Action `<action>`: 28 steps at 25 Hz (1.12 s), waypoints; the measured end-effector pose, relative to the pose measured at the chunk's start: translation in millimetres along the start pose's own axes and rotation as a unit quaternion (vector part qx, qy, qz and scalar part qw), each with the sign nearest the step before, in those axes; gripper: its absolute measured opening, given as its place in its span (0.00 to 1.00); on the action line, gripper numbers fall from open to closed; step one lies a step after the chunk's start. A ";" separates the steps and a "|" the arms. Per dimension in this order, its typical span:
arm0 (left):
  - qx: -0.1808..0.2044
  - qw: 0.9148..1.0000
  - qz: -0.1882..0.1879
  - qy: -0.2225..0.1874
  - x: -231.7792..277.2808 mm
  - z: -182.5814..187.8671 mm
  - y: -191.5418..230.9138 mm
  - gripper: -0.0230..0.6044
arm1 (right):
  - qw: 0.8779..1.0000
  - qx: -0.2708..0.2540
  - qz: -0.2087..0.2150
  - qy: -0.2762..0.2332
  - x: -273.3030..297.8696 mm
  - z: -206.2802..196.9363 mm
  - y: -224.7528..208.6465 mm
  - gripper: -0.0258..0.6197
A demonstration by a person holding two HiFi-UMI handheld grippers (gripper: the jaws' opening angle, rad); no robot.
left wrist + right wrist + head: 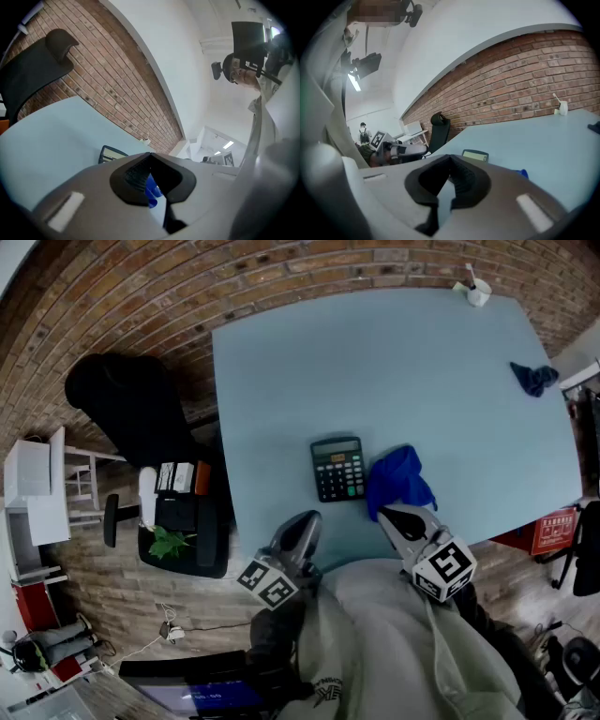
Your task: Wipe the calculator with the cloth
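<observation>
Pale blue-grey tabletop (403, 362), seen from above, far edge against a brick wall (281, 268). Toward the near edge, the calculator (338, 468), lying flat, display on the far side and keys on the person's side. Just beside it on the right, the cloth (398, 481), bright blue and bunched into a loose heap on the table. Below the calculator, at the near table edge, the left gripper (307, 519), jaws pressed together with nothing pinched, aimed toward the calculator but apart from it. At the near fringe of the cloth, the right gripper (389, 517), jaws also closed tip to tip and empty; contact with the fabric impossible to judge. In the left gripper view, dark pads meeting at the tips, a strip of blue cloth showing through the gap behind them, the calculator's edge just above the left jaw. In the right gripper view, pads meeting as well, calculator display just past them, a corner of cloth peeking over the right jaw. At the far corner of the table, a small white cup (478, 291) with something thin standing in it. Near the right edge, well apart from the rest, a second, darker blue rag (534, 378). Left of the table, a black office chair (131, 399).
</observation>
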State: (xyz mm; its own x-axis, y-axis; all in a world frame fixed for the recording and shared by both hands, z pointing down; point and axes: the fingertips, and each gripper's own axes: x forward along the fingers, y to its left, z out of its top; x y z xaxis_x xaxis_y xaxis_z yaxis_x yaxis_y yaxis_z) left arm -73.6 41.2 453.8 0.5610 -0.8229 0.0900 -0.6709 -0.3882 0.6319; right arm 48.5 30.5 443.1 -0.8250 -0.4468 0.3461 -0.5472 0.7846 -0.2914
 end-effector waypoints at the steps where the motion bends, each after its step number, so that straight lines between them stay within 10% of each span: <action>1: -0.002 1.000 -0.002 0.002 0.5 0.1 -0.6 0.04 | 1.000 0.001 -0.003 0.001 -0.3 0.2 -0.5 0.04; 17: -0.036 0.999 0.005 0.000 -20.1 -16.9 4.4 0.04 | 1.000 -0.009 -0.016 0.019 -0.2 -20.9 -10.6 0.04; 23: -0.040 0.999 -0.002 0.024 -12.7 -27.9 3.6 0.08 | 0.987 -0.060 -0.109 0.097 -6.3 -39.8 -73.7 0.05; 28: -0.039 0.998 0.002 0.042 7.2 -38.8 3.7 0.10 | 0.979 -0.073 -0.154 0.111 -8.1 -45.3 -124.1 0.33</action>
State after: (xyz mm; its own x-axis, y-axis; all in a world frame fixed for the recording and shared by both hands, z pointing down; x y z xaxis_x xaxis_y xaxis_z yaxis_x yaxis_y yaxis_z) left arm -53.2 50.0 486.6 0.5991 -0.7857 0.1542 -0.6354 -0.3494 0.6886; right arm 129.6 -43.7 516.9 -0.5644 -0.5795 0.5879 -0.7257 0.6877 -0.0189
